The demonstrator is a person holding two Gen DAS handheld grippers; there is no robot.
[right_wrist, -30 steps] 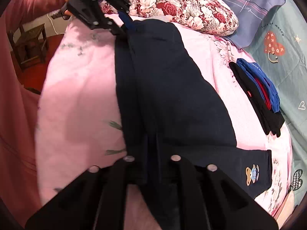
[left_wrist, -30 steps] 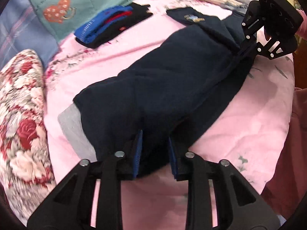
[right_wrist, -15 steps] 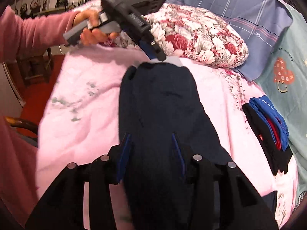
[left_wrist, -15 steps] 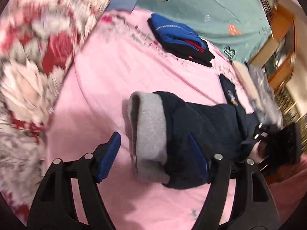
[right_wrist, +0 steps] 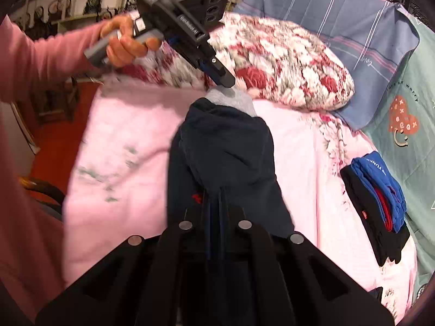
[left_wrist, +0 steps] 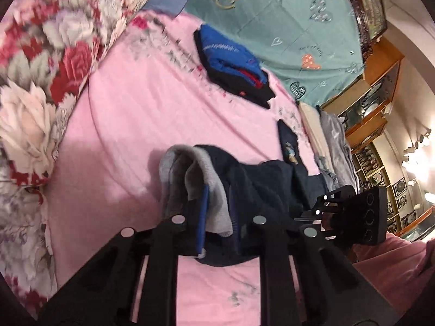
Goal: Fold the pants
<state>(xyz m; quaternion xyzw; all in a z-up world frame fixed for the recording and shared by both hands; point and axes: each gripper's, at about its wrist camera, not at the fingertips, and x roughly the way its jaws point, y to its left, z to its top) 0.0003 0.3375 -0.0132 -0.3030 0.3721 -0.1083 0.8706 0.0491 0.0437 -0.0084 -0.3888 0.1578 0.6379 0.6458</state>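
Left wrist view: left claw [left_wrist: 217, 220] pinches the grey cuff [left_wrist: 214, 187] of the navy pants [right_wrist: 223, 146], bunched on the pink bed [left_wrist: 141, 114]; right claw [right_wrist: 214, 217] grips their other end

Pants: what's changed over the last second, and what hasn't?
The left gripper let go of the dark edge, opened, then closed on the grey waistband and lifted it. The pants, flat and stretched out before, are now bunched and raised toward the right gripper, which kept its jaws clamped on the other end. The folded blue and black clothes and flowered pillow stayed put.
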